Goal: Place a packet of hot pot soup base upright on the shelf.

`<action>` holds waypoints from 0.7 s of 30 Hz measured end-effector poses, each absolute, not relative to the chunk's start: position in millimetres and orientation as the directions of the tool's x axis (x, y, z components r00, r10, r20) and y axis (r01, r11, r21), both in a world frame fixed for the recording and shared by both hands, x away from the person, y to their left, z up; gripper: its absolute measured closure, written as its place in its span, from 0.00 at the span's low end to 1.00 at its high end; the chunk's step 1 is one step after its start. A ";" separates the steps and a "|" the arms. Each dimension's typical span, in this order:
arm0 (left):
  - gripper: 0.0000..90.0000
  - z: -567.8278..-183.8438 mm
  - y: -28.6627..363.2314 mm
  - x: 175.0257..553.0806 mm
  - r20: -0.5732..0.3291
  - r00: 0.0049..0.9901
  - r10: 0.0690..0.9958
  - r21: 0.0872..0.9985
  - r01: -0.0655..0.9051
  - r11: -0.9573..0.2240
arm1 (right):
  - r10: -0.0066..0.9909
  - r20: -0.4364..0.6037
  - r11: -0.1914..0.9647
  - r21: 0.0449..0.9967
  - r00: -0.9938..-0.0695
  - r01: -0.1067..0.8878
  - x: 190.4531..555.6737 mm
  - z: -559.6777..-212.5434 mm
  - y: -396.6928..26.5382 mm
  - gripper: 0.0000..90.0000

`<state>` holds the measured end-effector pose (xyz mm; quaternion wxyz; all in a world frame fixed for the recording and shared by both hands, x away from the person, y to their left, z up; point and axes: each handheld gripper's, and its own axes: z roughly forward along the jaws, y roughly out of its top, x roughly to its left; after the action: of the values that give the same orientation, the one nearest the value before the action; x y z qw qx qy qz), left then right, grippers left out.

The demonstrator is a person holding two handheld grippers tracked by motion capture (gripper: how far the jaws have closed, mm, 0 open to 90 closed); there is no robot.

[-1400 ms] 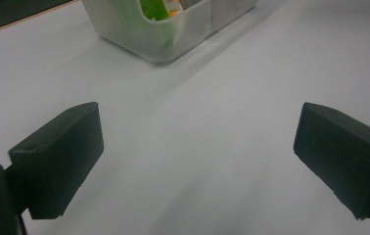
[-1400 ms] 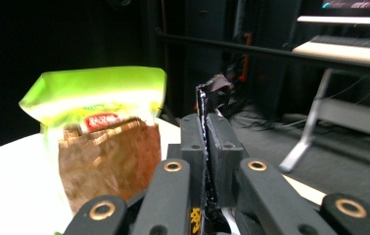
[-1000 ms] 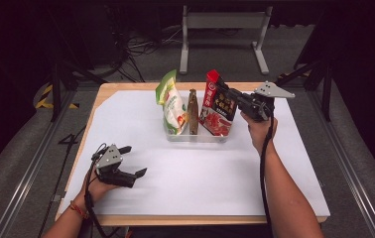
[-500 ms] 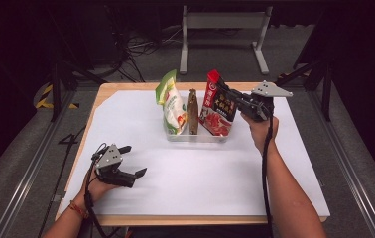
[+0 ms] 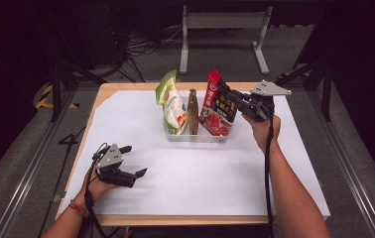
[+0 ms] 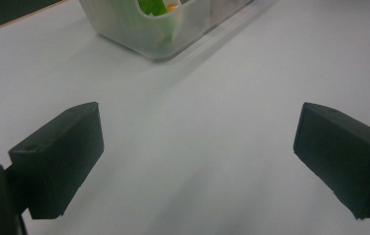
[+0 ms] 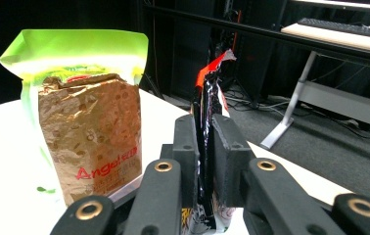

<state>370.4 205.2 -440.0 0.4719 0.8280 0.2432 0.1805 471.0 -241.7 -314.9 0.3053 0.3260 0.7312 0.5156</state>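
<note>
A white sheet is covering the wooden table (image 5: 126, 89), with dark floor and metal frames lying beyond. The right gripper (image 5: 225, 93) is reaching level from the right, its jaws having just been easing apart while apparently still pinching the glossy red packet (image 5: 218, 106), which is standing in the clear plastic bin (image 5: 195, 136) beside a crinkled gold pouch (image 7: 92, 134) and a green bag (image 5: 170, 101). The left gripper (image 5: 135, 161) is resting near the table's front left, jaws wide apart.
</note>
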 end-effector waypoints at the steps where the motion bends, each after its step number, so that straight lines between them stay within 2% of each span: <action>1: 0.06 -439.9 205.0 369.0 0.072 0.815 0.575 0.868 0.233 -0.438 | 0.795 -0.115 0.262 0.951 -0.596 0.165 470.5 -314.3 -241.3 0.90; 21: 0.06 -441.8 203.1 367.6 0.087 0.814 0.575 0.853 0.237 -0.465 | 0.801 -0.140 0.317 0.924 -0.583 0.213 461.0 -305.8 -238.0 0.83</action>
<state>367.6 203.1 -441.8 0.4568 0.8356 0.2429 0.1847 461.0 -238.0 -305.8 0.3079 0.3376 0.7506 0.4773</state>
